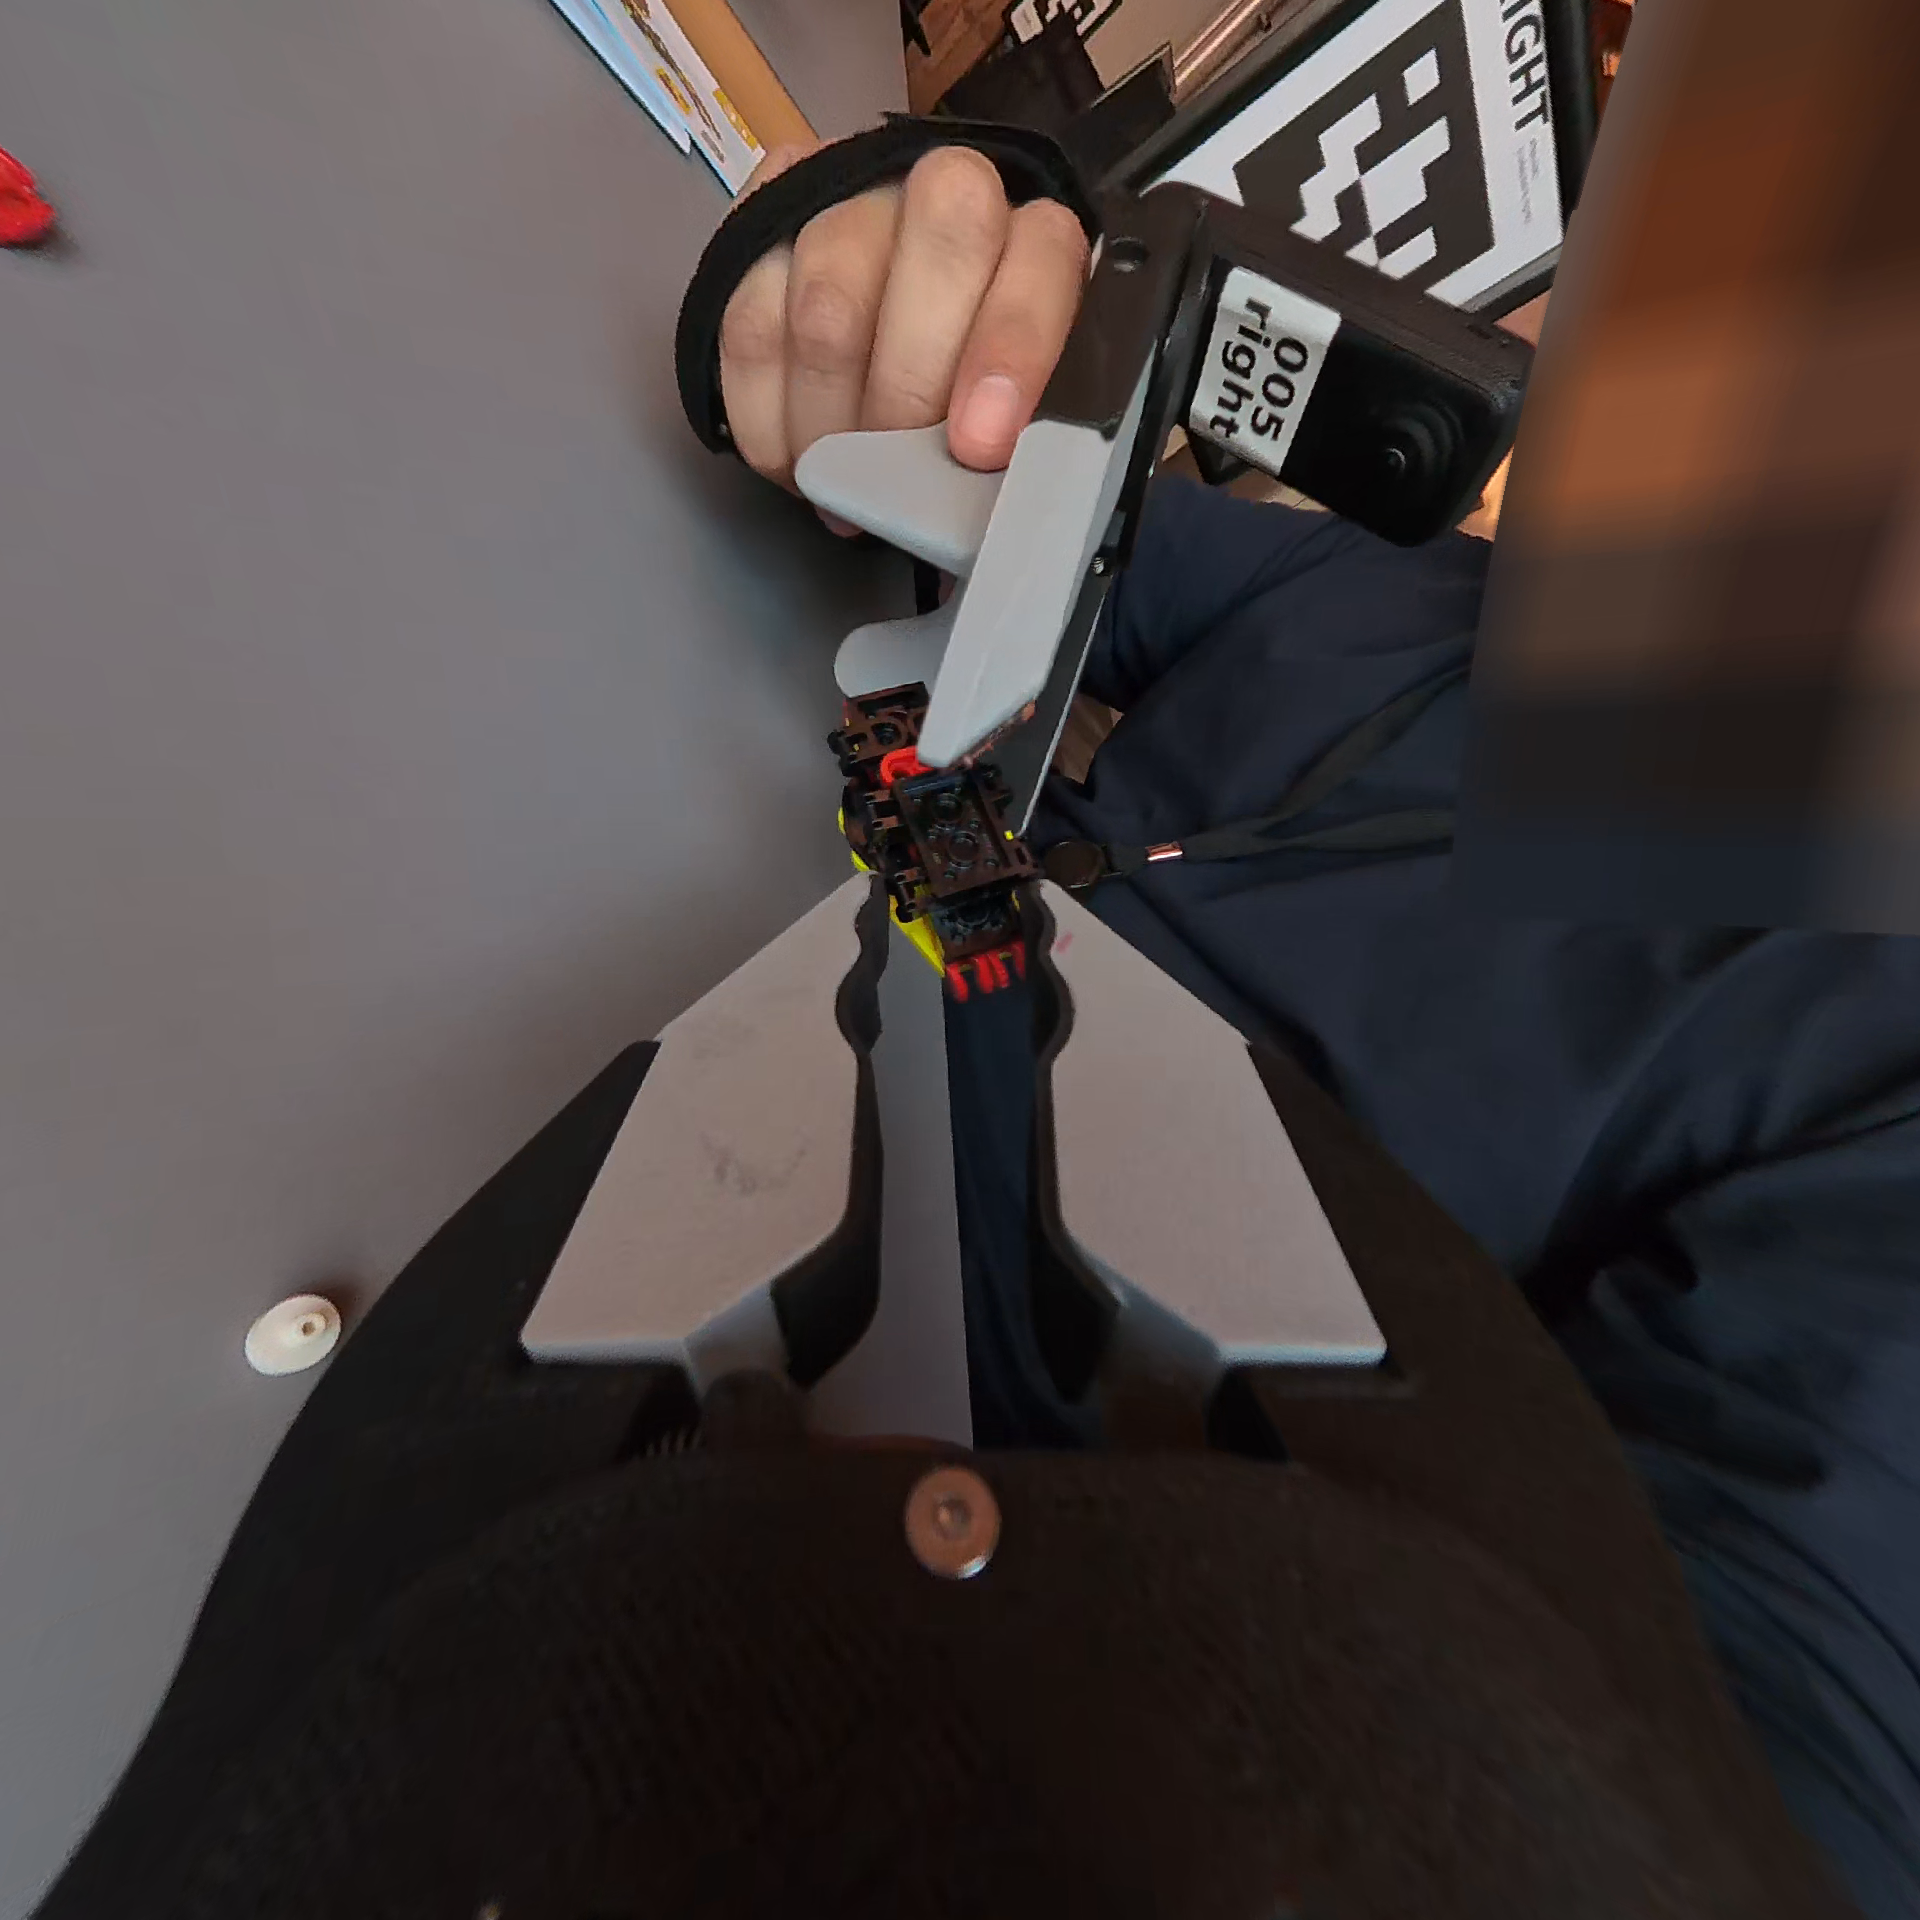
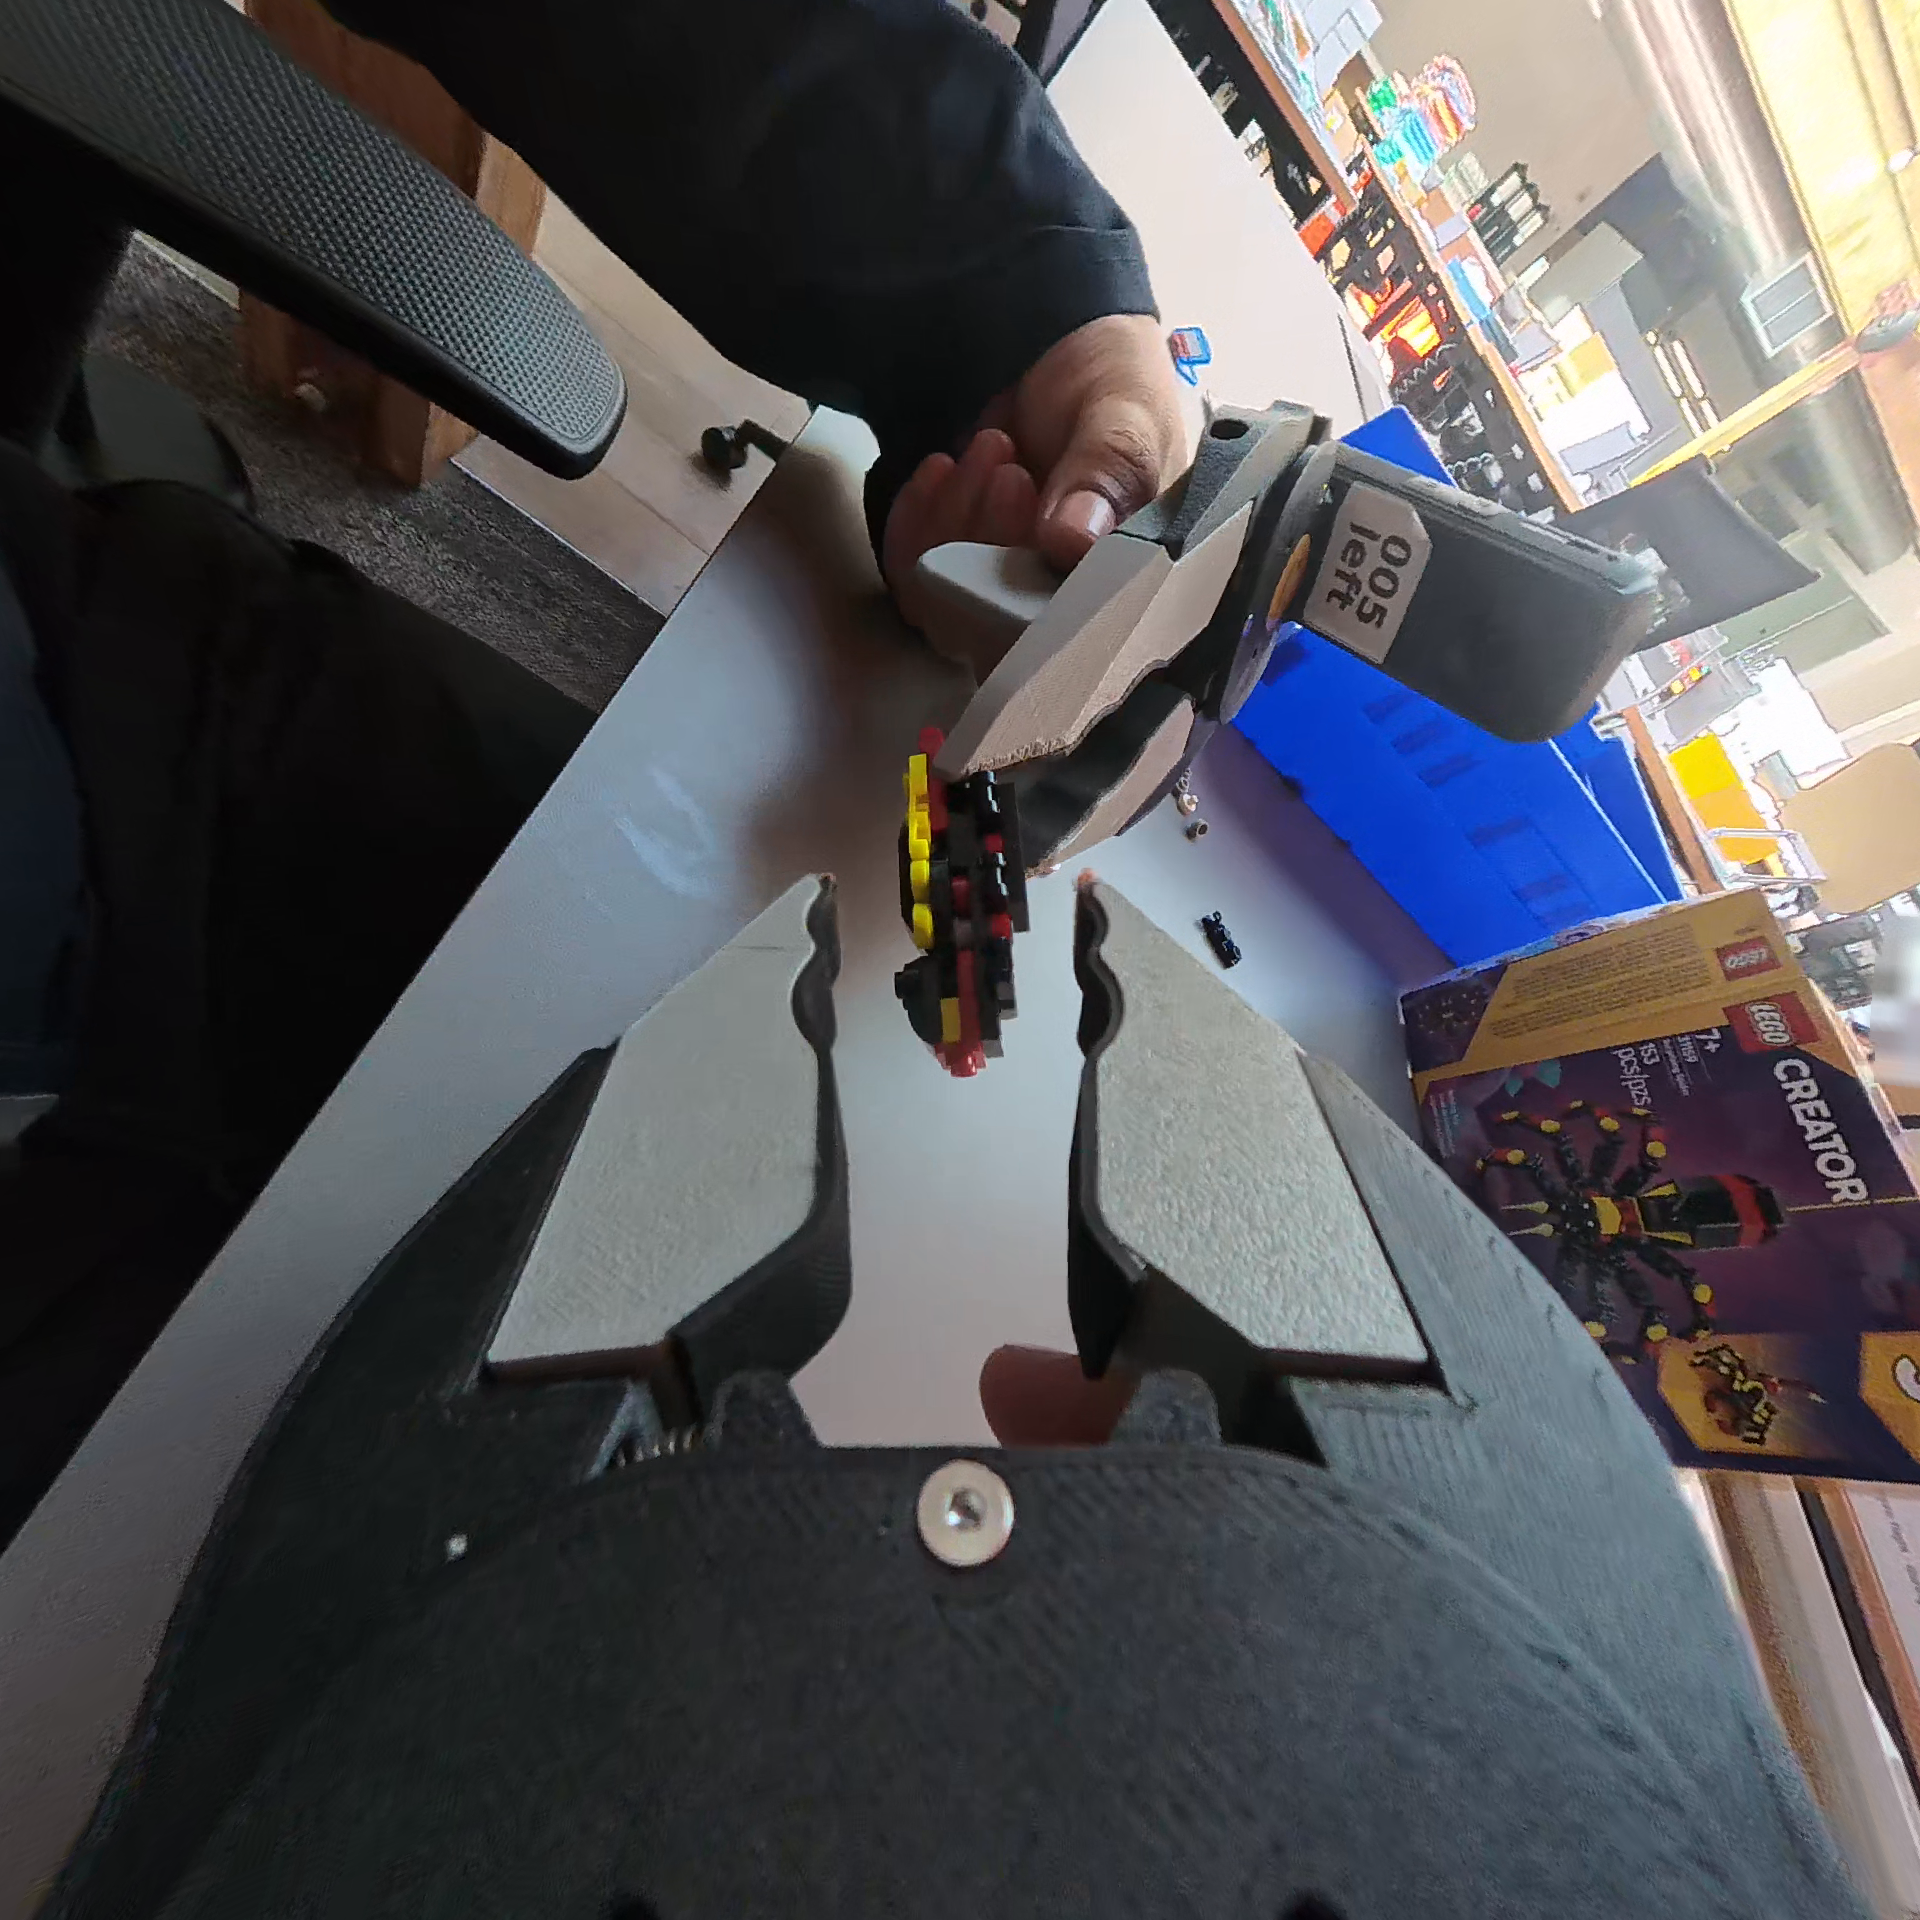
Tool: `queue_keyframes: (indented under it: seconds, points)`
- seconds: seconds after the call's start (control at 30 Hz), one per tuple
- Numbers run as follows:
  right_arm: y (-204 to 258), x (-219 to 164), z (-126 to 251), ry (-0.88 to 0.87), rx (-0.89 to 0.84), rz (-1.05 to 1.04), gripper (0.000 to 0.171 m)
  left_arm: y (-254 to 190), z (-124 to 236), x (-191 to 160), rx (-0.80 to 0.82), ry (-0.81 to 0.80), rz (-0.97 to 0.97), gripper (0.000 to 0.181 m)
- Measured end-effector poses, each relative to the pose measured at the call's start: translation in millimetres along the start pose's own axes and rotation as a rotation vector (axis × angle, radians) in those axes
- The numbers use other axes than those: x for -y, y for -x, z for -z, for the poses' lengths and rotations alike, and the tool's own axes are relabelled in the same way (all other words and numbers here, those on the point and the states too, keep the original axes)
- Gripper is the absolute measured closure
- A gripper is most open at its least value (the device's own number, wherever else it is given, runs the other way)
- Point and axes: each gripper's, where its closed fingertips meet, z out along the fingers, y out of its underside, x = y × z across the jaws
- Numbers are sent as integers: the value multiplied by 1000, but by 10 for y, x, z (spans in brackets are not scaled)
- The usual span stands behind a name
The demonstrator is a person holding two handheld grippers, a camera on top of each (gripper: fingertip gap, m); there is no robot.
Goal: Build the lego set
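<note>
Left gripper (image 1: 961, 914): its two grey fingers close on the lower end of the lego model, pinching it at their tips; the far view from the other camera shows the same clamp (image 2: 987, 790).
Right gripper (image 2: 951, 899): jaws stand apart with a clear gap between them; nothing is pinched in its own view.
Right gripper seen from the left camera (image 1: 956, 748): its grey finger tips sit at the upper end of the model, apparently touching it; whether they press on it cannot be told.
Lego model (image 1: 940, 831): a small black, red and yellow assembly, held in the air above the table, just beyond the left tips; in the right view it (image 2: 961, 904) hangs between and slightly ahead of the open right tips.
Table (image 2: 644, 831): pale grey, below both jaws.
Loose black piece (image 2: 1221, 938): on the table, just right of the right jaw tip.
Set box (image 2: 1683, 1174): purple and yellow, right of the right jaws.
Blue bin (image 2: 1455, 790): beyond the box.
White round part (image 1: 293, 1333): on the table, left of the left jaws.
Red piece (image 1: 21, 203): far left of the left jaws.
</note>
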Motion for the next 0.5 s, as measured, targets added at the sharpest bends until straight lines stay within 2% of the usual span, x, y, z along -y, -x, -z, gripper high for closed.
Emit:
queue_keyframes:
  seconds: [0.2, 0.5]
  points:
    - [31, 13, -9, -20, -1, 47, 150, 6, -39, -26, -6, 25, 14, 158]
    - [34, 48, -2, -22, 10, 38, 151, -37, -40, -28, -28, 16, 10, 158]
